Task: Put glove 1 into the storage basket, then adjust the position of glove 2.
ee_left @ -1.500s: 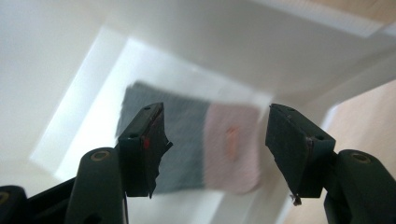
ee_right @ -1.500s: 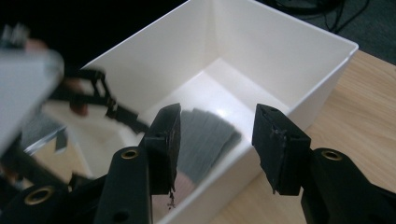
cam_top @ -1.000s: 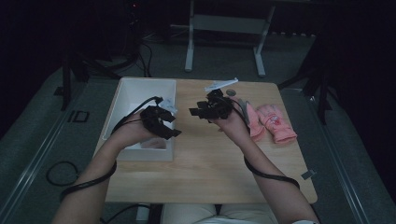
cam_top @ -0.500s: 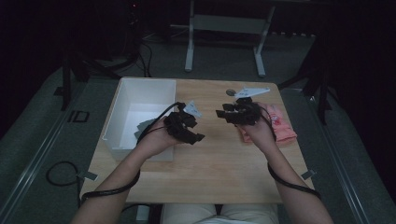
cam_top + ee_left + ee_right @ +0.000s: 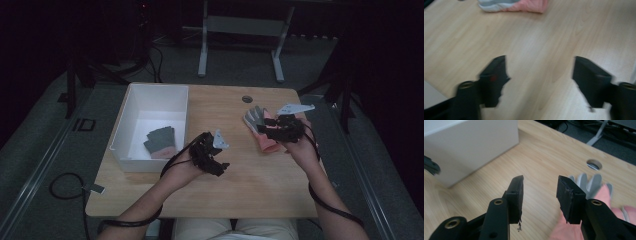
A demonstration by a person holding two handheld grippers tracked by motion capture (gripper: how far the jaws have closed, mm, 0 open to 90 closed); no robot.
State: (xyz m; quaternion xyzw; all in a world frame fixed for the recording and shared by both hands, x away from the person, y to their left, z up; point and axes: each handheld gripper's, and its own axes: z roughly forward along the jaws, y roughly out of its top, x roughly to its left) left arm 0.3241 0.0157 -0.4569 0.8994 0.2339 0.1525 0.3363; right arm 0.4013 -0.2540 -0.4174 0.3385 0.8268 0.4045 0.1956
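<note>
At frame right, our released right gripper (image 5: 264,129) hovers over the gloves (image 5: 261,131); a shallow pinch could lift just one.

The table (image 5: 240,175) is light brown wood with thin wavy lines in it. The box (image 5: 131,107) at the left of the high view is white. The glove (image 5: 161,142) inside it is dark grey with a bit of pink. The glove (image 5: 596,195) on the table, at the right of the frame, is pink with light grey fingers. Both grippers, left (image 5: 540,80) and right (image 5: 540,192), are black.
</note>
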